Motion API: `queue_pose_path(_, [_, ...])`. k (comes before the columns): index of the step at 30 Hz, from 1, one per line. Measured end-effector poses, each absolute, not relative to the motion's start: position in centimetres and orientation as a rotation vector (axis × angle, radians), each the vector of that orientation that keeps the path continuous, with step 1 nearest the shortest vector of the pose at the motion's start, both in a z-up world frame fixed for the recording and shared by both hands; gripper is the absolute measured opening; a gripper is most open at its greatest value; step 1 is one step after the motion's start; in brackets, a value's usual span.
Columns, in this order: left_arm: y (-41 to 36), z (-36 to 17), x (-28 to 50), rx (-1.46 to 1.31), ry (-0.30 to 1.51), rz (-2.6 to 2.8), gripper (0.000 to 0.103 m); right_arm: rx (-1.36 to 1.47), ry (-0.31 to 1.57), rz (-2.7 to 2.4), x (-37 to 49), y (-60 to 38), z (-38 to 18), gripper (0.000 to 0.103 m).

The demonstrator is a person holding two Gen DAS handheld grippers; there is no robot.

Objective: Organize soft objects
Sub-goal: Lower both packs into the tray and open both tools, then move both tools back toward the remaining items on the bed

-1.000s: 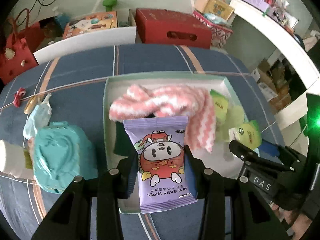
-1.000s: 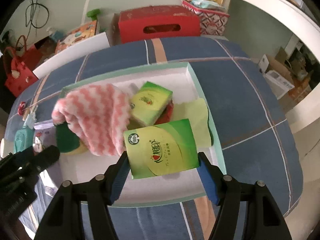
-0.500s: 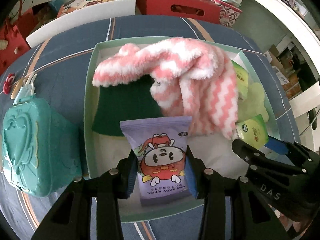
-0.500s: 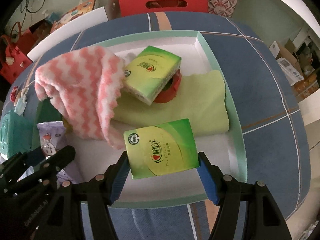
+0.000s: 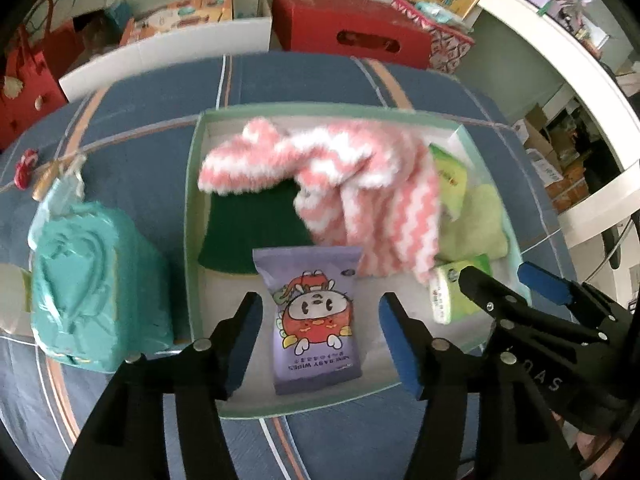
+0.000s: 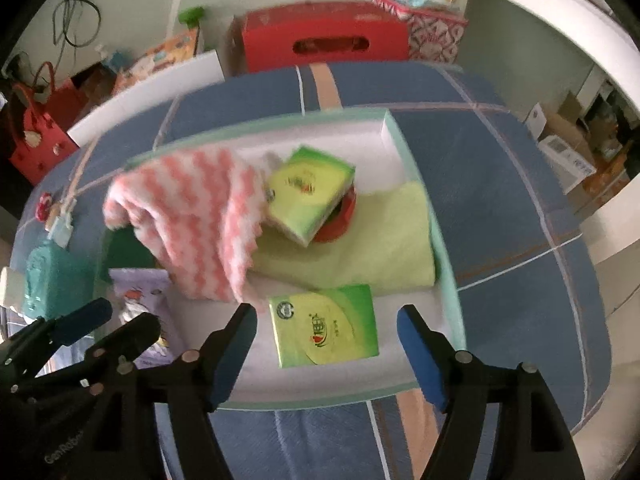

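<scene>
My left wrist camera looks down from close above the tray; my right one sits beside it toward 3 o'clock, equally near. Both share the tray and striped towel at 12 o'clock

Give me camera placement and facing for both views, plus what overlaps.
Left wrist: on the left gripper, facing forward and down at the wipes pack lying in the tray; own open fingers show, right gripper at right edge.
Right wrist: on the right gripper, facing forward and down at the tissue pack in the tray; own open fingers show, left gripper at lower left.
Shared: tray, pink towel, both packs, red box.
</scene>
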State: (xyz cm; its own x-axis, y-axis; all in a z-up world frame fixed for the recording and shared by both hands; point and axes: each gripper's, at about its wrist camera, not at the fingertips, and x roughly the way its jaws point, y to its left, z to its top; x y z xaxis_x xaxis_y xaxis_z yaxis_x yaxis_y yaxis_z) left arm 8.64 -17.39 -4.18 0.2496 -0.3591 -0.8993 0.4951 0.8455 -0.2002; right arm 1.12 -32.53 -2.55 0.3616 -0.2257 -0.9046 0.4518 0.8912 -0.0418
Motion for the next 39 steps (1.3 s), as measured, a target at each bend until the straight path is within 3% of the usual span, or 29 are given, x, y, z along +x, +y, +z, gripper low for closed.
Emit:
queue_pose_path(14, [-16.0,-1.7,8.5,0.117,1.095,-0.556,0.066,0.213,1.065,-0.454,0.2,-32.1,-0.4,0.076])
queue_pose_path(18, [-15.8,-1.6,8.5,0.118,1.077,-0.547,0.084,0.201,1.063,-0.461,0.4,-32.3,-0.7,0.097])
queue_pose_path(22, [-15.6,-1.6,8.6,0.119,1.055,-0.528,0.094,0.191,1.056,-0.475,0.2,-32.4,-0.7,0.103])
queue_pose_path(39, [-16.1,-0.9,8.2,0.140,1.036,-0.543,0.095,0.196,1.030,-0.487,0.0,-32.7,0.1,0.103])
